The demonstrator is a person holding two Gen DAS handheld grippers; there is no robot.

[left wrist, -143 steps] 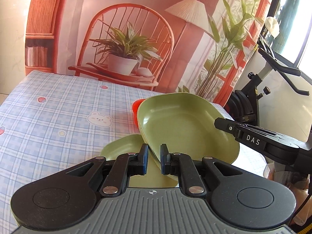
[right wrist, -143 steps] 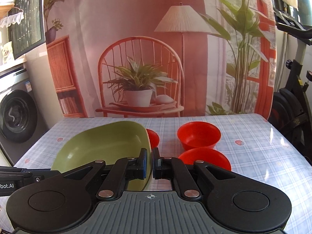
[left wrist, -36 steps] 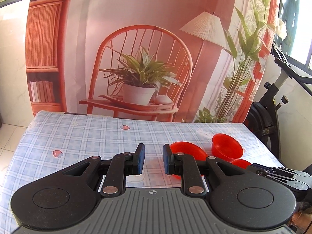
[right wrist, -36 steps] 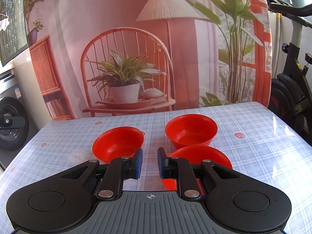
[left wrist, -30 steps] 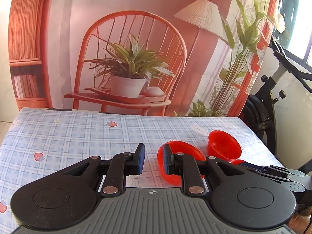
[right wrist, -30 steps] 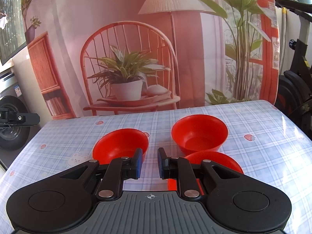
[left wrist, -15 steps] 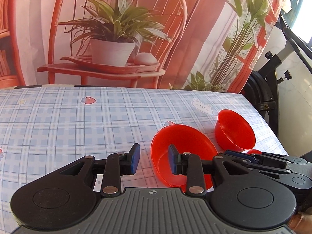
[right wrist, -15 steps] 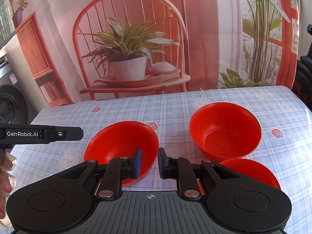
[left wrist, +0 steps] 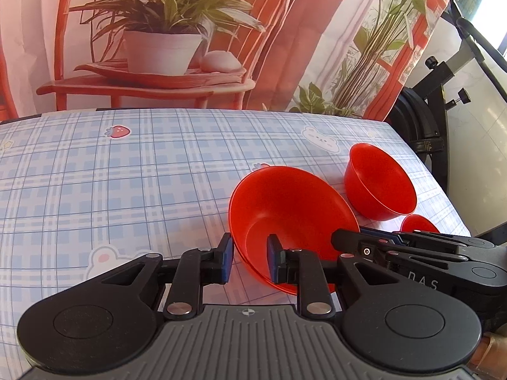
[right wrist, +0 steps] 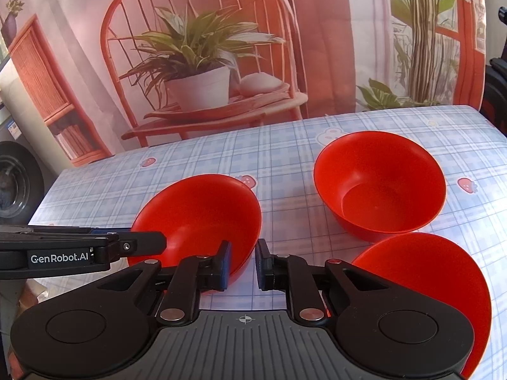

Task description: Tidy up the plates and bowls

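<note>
Three red bowls sit on the checked tablecloth. In the left wrist view my left gripper (left wrist: 247, 257) is open, its jaws straddling the near left rim of the nearest red bowl (left wrist: 285, 209). A second red bowl (left wrist: 378, 183) stands behind it, and a third (left wrist: 418, 223) peeks out at the right. In the right wrist view my right gripper (right wrist: 241, 264) is open, its jaws astride the same bowl's (right wrist: 202, 218) near right rim. The second bowl (right wrist: 380, 183) and third bowl (right wrist: 427, 272) lie to the right. No green plates are in view.
The table (left wrist: 95, 174) carries a blue plaid cloth with strawberry and bear prints. A printed backdrop hangs behind it. An exercise bike (left wrist: 443, 95) stands off the right edge. A washing machine (right wrist: 16, 183) stands at the left.
Both grippers have moved forward and down to the nearest red bowl, and the left jaws have opened wider around its rim. The green plates seen earlier have left view.
</note>
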